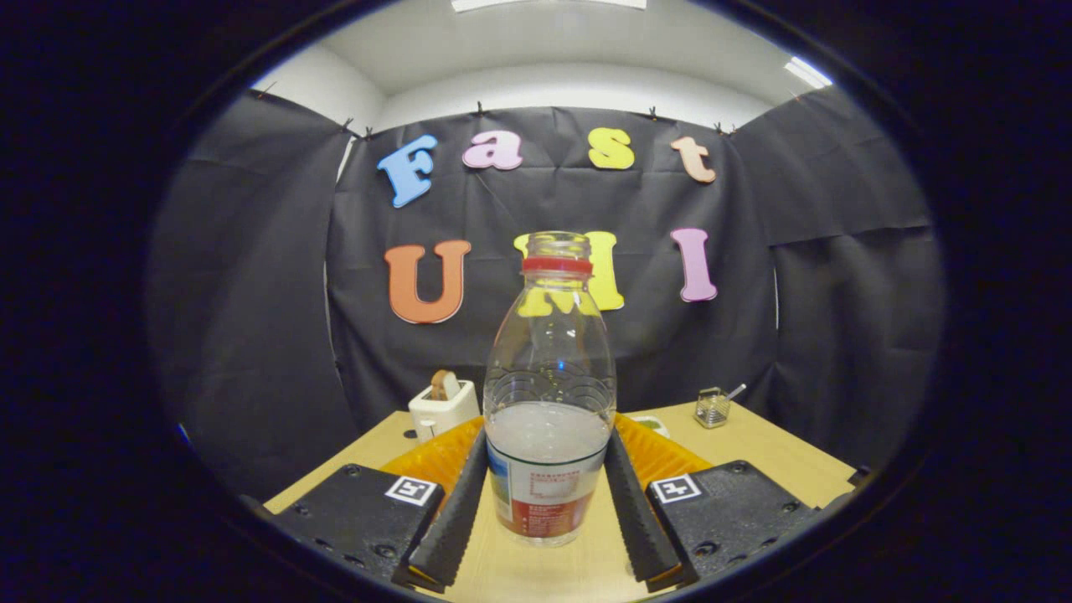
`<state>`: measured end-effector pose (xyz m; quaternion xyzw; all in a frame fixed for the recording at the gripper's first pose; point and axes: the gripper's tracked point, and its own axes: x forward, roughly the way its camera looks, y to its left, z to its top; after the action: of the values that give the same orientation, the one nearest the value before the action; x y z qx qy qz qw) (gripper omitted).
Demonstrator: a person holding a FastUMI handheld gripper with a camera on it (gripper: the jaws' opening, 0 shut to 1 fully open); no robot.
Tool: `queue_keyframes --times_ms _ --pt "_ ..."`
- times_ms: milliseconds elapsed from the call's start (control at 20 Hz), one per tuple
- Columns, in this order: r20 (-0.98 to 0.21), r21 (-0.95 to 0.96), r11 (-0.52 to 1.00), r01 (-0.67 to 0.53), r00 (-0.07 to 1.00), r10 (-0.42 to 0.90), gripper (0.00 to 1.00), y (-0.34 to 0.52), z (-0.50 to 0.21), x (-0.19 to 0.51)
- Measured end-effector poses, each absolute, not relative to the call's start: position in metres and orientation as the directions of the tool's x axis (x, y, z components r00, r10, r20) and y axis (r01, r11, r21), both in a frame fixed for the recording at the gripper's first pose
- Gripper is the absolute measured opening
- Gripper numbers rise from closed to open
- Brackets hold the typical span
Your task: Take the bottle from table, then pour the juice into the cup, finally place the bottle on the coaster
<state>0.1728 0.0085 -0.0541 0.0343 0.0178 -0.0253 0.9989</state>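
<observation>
A: Where were the tongs (pixel 548 494) at this point?

B: Level with the bench (pixel 754 452), one finger on each side of the bottle (pixel 548 394), low on the label. Ribbed pads (pixel 456 511) ran along both flanks. Looked closed on it, both touching or nearly so. Can't confirm real squeeze from this angle.

A: Bottle lifted?

B: Couldn't tell for sure. It stood upright, base looking as if it sat on the bench, between the fingers.

A: Why grip that low?

B: My guess: fat part of the body, liquid sits there, so weight stays near the grip. No cap on, open neck with a red ring, so it had to stay upright until the pour.

A: Contents?

B: Roughly a third full, cloudy pale liquid.

A: Behind it?

B: Something orange and ribbed (pixel 662 452) just beyond the fingers, mostly hidden by the bottle. Could be the coaster, not sure. Farther back a white toaster (pixel 442 408) to the left, small wire basket (pixel 712 408) to the right. Couldn't make out the cup.
</observation>
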Motion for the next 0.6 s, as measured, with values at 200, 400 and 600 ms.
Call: queue_keyframes --times_ms 200,400,600 --pt "-0.072 0.083 0.996 0.041 0.997 -0.035 0.78 0.019 -0.094 0.208" --pt "-0.092 0.024 0.996 0.083 0.992 -0.081 0.79 0.017 -0.126 0.235" --pt "-0.117 -0.051 0.995 0.090 0.988 -0.096 0.79 0.018 -0.157 0.257"
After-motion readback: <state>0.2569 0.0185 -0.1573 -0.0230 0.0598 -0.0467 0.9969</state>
